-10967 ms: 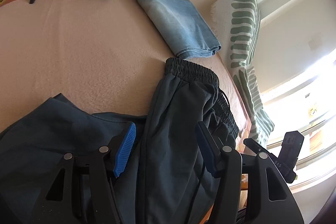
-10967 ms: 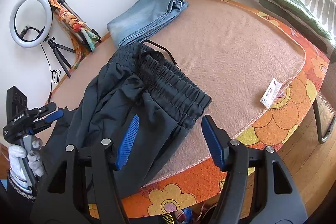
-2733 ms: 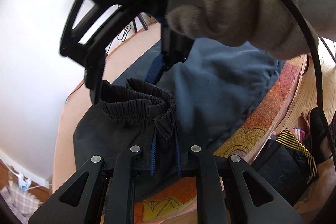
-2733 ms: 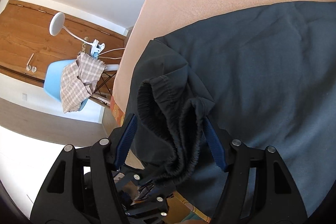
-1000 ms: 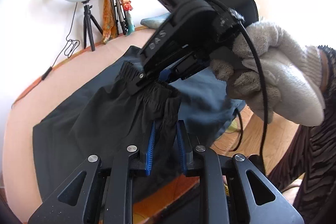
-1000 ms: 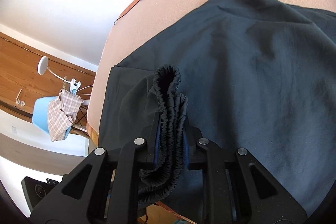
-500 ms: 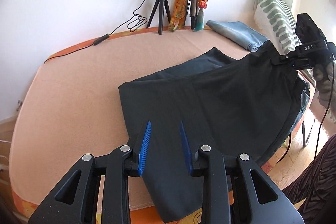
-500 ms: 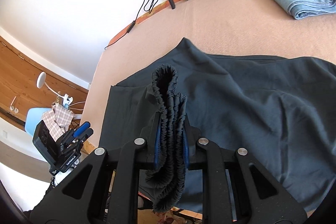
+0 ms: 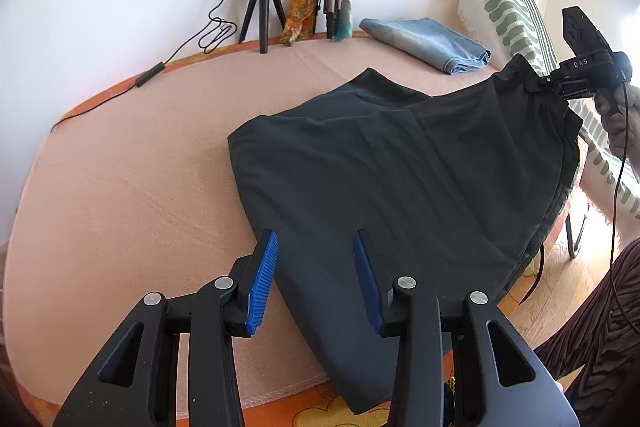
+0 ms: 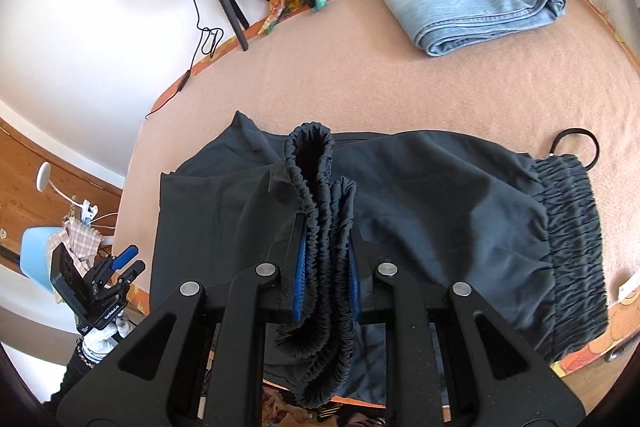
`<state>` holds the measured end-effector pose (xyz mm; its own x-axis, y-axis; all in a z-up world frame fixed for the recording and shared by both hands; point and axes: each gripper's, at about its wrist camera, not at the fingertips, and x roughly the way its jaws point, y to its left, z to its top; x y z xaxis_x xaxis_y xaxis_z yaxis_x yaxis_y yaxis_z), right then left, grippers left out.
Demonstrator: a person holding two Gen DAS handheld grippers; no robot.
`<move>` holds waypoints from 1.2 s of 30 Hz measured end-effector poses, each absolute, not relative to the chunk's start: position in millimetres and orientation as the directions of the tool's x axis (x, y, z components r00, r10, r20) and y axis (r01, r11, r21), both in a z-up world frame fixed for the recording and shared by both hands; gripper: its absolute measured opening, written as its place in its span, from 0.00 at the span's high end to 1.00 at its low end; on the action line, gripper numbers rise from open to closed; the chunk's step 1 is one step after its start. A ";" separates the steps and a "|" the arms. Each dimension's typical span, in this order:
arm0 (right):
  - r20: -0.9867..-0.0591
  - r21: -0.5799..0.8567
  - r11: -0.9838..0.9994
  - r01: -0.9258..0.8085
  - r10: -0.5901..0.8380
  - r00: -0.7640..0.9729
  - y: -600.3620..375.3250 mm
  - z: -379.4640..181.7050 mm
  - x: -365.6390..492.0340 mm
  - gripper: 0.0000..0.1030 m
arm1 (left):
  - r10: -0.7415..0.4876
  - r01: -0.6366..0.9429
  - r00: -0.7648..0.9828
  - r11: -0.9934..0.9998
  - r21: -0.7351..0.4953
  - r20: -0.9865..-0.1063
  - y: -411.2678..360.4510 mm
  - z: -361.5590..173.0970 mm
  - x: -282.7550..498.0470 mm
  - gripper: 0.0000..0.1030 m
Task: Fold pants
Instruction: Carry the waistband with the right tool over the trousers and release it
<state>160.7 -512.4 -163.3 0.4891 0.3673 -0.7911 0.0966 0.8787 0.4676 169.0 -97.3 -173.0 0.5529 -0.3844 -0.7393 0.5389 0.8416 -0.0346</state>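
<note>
Peach blanket (image 9: pixel 120 187) carries half-folded dark pants (image 9: pixel 380 167); right gripper (image 10: pixel 326 267) pinches the elastic cuffs (image 10: pixel 320 187), left gripper (image 9: pixel 316 279) spread, empty.

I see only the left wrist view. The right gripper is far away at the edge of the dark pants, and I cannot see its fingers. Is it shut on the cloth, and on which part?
Observer: Yes. In the right wrist view the right gripper is shut on the elastic cuffs of the pants. Both gathered cuffs are bunched between its blue pads.
Operator: And where is the waistband? I cannot find it in my view.
Observer: The waistband lies on the blanket, at the right side of that view, near the blanket's edge.
Operator: Is the drawstring caught anywhere?
Observer: A loop of the drawstring lies free on the blanket, just beyond the waistband.
</note>
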 end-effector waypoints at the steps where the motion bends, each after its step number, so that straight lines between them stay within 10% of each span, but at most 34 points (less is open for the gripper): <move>1: -0.796 0.460 0.881 0.105 0.357 0.489 -519.0 -164.8 160.4 0.82 | -0.383 0.545 0.548 0.838 -0.031 -0.744 -100.4 -174.8 168.6 0.63; 11: -0.822 0.434 0.878 0.202 0.294 0.487 -577.4 -187.0 147.1 0.82 | -0.390 0.576 0.509 0.817 -0.033 -0.767 -120.3 -186.6 167.0 0.62; 18: -0.848 0.397 0.885 0.242 0.253 0.466 -589.8 -195.7 133.5 0.60 | -0.377 0.612 0.486 0.791 -0.002 -0.788 -135.1 -197.0 161.5 0.62; 23: -0.871 0.354 0.903 0.243 0.224 0.438 -585.7 -203.5 115.3 0.60 | -0.376 0.601 0.478 0.799 -0.017 -0.794 -133.0 -199.6 164.2 0.62; 28: -0.889 0.284 0.932 0.228 0.167 0.426 -577.5 -203.3 105.0 0.82 | -0.373 0.587 0.472 0.809 -0.032 -0.799 -127.4 -201.4 166.1 0.62; 36: -0.914 0.140 0.965 0.221 0.040 0.404 -568.0 -198.0 103.0 0.76 | -0.424 0.466 0.444 0.862 -0.201 -0.789 -90.5 -197.5 175.3 0.62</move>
<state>103.0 -568.0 -198.0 0.4037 0.0399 -0.9140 0.2207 0.9653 0.1396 175.3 -90.5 -197.5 0.4443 -0.4243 -0.7890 0.4660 0.8617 -0.2010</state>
